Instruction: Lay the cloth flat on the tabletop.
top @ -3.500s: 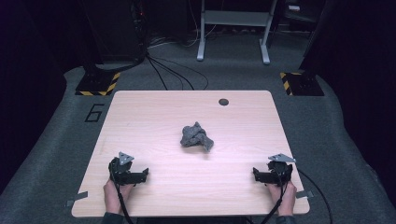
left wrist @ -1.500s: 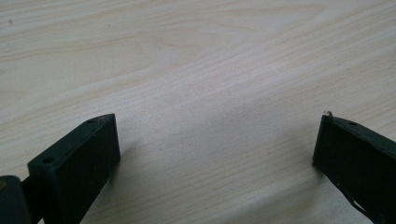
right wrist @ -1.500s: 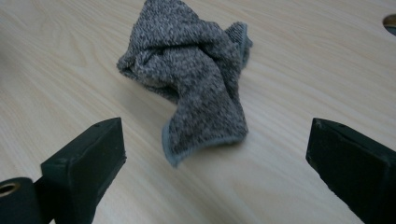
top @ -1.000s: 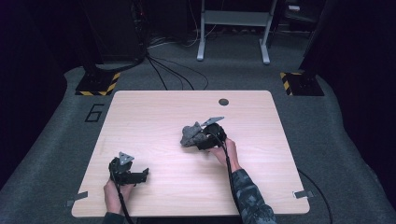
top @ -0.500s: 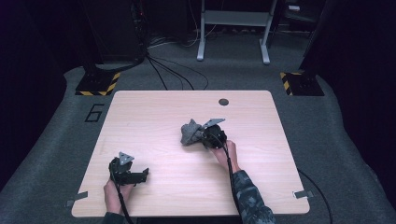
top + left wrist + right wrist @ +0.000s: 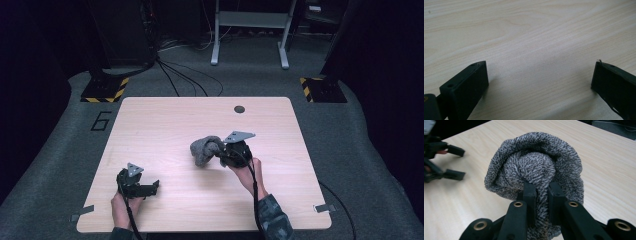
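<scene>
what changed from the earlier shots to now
The right gripper left the table's near right corner, reached the grey cloth mid-table, and its jaws have just been closing on a fold of it; it now pinches the cloth and has drawn it nearer. The left gripper stayed open at the near left of the table.

A pale wooden counter [image 6: 165,125] lies under both tongs, with a small dark round cap [image 6: 239,109] set in it beyond the right tongs. Farther off stand a grey metal frame [image 6: 248,30], black floor cables [image 6: 185,77] and two yellow-and-black striped blocks [image 6: 106,90].
</scene>
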